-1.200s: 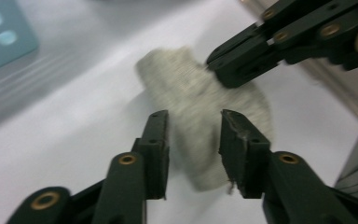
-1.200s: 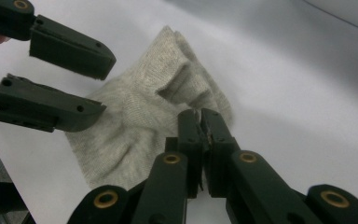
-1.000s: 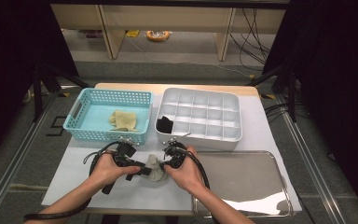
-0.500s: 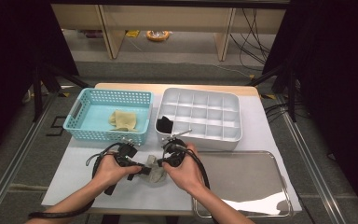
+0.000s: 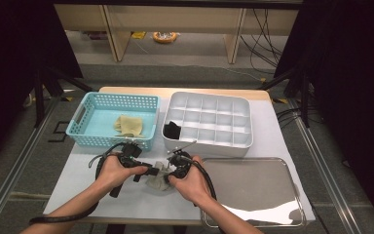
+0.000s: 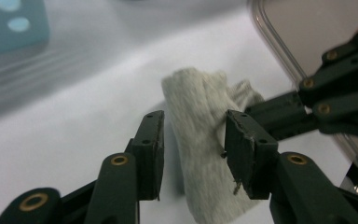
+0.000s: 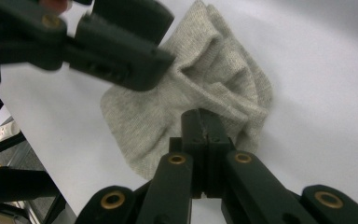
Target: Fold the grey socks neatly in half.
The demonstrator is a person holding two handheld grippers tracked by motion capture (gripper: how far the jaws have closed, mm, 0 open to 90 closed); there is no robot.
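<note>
Grey sock lies between the left gripper's just-widened jaws (apart, not pressing); the right gripper pinches its edge.

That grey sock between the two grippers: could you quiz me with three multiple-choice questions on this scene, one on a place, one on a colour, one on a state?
1. Where does the grey sock lie?
A. in the basket
B. on the white table top
C. on the metal tray

2. What colour is the basket?
A. red
B. turquoise
C. black

3. How do the jaws of the right gripper stand?
A. shut, pinching the sock's edge
B. wide open
C. shut around a cable

Answers: 1 B, since the sock rests on the table top in front of the person, beside the metal tray. 2 B, its walls are turquoise. 3 A, the right gripper view shows both jaws pressed together on a fold of the sock.
</note>
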